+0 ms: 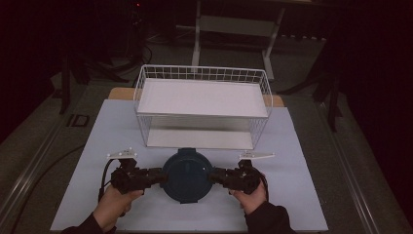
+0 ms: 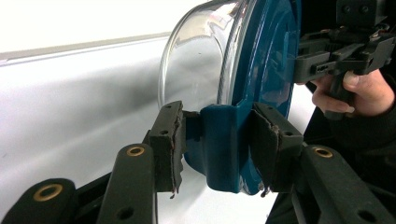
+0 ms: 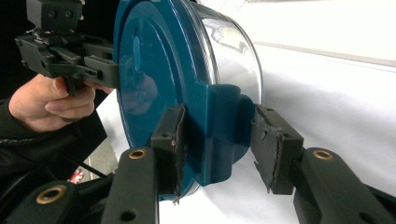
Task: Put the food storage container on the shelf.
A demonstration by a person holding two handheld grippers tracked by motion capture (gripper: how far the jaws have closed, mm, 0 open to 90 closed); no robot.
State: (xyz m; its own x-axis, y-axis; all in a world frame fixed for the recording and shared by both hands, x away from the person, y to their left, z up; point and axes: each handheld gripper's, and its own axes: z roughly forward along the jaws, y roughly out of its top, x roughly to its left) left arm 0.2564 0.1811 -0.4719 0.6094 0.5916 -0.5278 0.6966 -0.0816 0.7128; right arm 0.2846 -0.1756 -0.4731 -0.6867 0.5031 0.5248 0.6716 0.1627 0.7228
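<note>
A round container (image 1: 187,176) with a dark blue lid (image 3: 140,70) and a clear body (image 2: 196,70) rests on the white table (image 1: 112,131), near its front edge. My left gripper (image 1: 163,176) comes in from the container's left side. Its pads (image 2: 170,140) press on a blue latch tab (image 2: 224,149) at the lid's rim. From the opposite side, my right gripper (image 1: 210,175) grips the other latch tab (image 3: 215,135) between its jaws. The left gripper (image 2: 219,140) and right gripper (image 3: 217,140) each show the other hand's gripper across the lid.
A white wire basket (image 1: 141,92) with a flat white shelf on top stands just behind the container, its open side facing me. Bare table lies to either side of my hands. Dark floor and a table frame (image 1: 197,34) lie beyond.
</note>
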